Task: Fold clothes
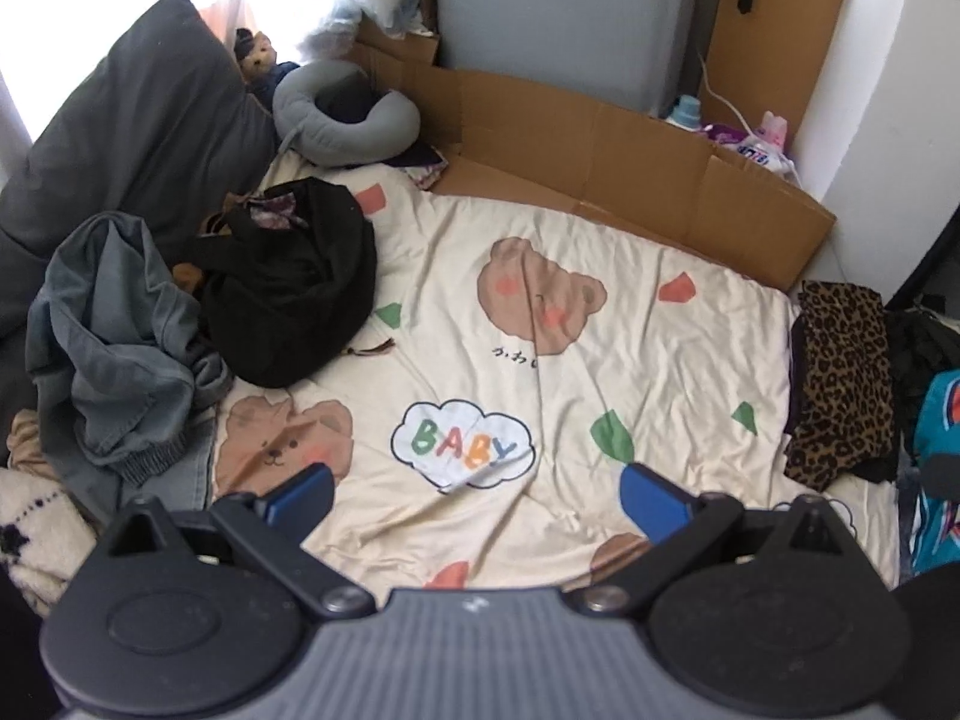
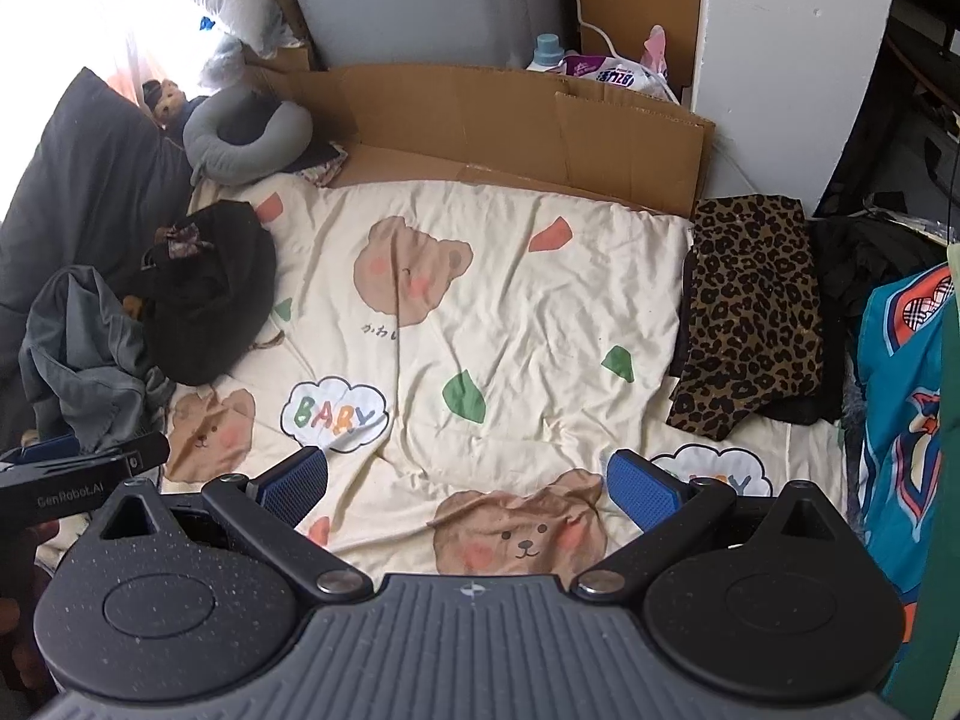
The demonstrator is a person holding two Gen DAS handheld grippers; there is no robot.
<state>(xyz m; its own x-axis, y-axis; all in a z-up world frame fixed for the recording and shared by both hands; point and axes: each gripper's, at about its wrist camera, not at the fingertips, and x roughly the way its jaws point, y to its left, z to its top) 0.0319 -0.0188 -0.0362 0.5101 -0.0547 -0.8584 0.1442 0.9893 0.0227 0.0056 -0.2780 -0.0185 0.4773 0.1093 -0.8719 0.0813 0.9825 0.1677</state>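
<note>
1. The leopard-print garment [image 2: 750,312] lies folded at the bed's right edge, on dark folded pieces; that part looks done.
2. The grey garment [image 1: 114,336] and black garment [image 1: 288,282] sit crumpled at left, unfolded.
3. The left tongs [image 1: 474,498] and right tongs [image 2: 468,480] hang released, empty, above the bear-print sheet [image 2: 510,300].

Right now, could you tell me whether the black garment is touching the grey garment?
Touching: in the left wrist view the black garment overlaps the grey garment with no gap.
</note>
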